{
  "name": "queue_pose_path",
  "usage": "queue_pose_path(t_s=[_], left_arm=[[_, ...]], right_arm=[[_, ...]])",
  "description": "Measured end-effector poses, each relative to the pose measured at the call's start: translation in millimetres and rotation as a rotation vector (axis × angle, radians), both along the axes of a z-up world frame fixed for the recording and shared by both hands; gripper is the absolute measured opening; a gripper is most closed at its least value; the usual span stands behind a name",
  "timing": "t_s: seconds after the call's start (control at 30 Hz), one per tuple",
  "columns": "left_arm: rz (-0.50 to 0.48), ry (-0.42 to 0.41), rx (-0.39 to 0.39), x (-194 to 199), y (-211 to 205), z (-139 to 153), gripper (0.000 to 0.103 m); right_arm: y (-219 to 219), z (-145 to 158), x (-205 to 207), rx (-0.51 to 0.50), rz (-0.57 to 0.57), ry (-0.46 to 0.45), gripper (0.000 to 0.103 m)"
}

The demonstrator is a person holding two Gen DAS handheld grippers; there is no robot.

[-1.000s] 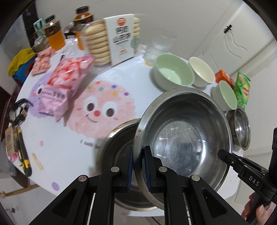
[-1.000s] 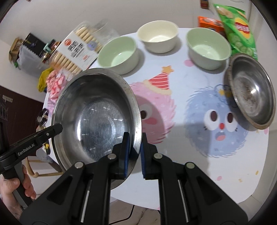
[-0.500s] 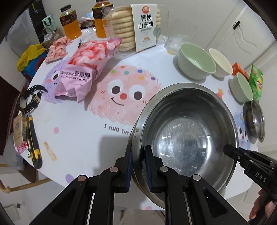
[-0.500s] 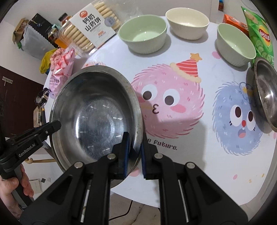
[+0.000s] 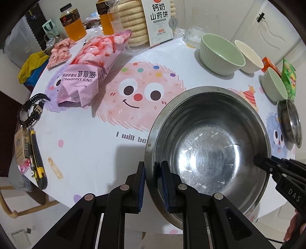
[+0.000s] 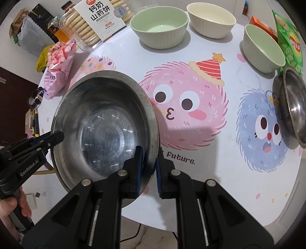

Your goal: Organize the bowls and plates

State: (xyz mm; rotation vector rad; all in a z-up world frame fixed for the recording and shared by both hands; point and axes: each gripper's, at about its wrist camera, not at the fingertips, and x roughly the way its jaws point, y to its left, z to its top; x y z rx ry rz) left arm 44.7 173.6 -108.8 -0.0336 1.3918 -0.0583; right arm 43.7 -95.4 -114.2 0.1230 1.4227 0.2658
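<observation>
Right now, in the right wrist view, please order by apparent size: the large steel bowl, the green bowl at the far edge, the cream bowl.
1. Large steel bowl, though it is nearest the camera.
2. Green bowl.
3. Cream bowl, only slightly smaller-looking; unsure.

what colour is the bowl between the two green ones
Cream, almost off-white, with a ribbed outer wall: the middle bowl shows best in the right wrist view.

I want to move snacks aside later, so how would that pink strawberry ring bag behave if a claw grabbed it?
The strawberry ring bag would probably sag and crinkle, since its film already looks creased. It is likely light for its size, being puffy. Its open lower end may spill pieces if tipped.
</observation>
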Motion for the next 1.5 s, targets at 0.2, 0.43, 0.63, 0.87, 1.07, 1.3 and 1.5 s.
queue_pose_path(t_s=[0.2,0.43,0.63,0.87,1.07,1.3,1.5], left_arm=[[-0.01,0.006,0.009,0.5,1.9,-4.5,0.017],[-0.002,0.016,0.006,-2.7,5.0,-10.2,0.018],[0.015,0.023,-0.016,-4.2,10.6,-15.0,0.046],[0.032,0.056,-0.05,-2.5,15.8,-31.7,0.056],[-0.002,0.078,-0.076,-1.3,8.0,-40.0,0.024],[-0.045,0.042,-0.052,4.1,-2.0,-37.4,0.018],[-0.09,-0.021,-0.043,16.7,-15.4,-23.8,0.018]], right_arm=[[8.1,0.9,-0.9,-0.055,0.029,-0.005,0.016],[10.1,5.5,-1.9,-0.097,0.038,-0.018,0.03],[-1.1,8.7,0.0,-0.077,-0.012,-0.02,0.066],[-17.1,-9.2,0.1,-0.016,-0.074,0.045,0.067],[-21.3,-22.5,0.0,0.058,-0.086,0.096,0.028],[-13.1,-14.9,3.4,0.049,-0.048,0.046,0.013],[-22.1,-2.9,8.4,0.026,-0.067,-0.025,0.013]])
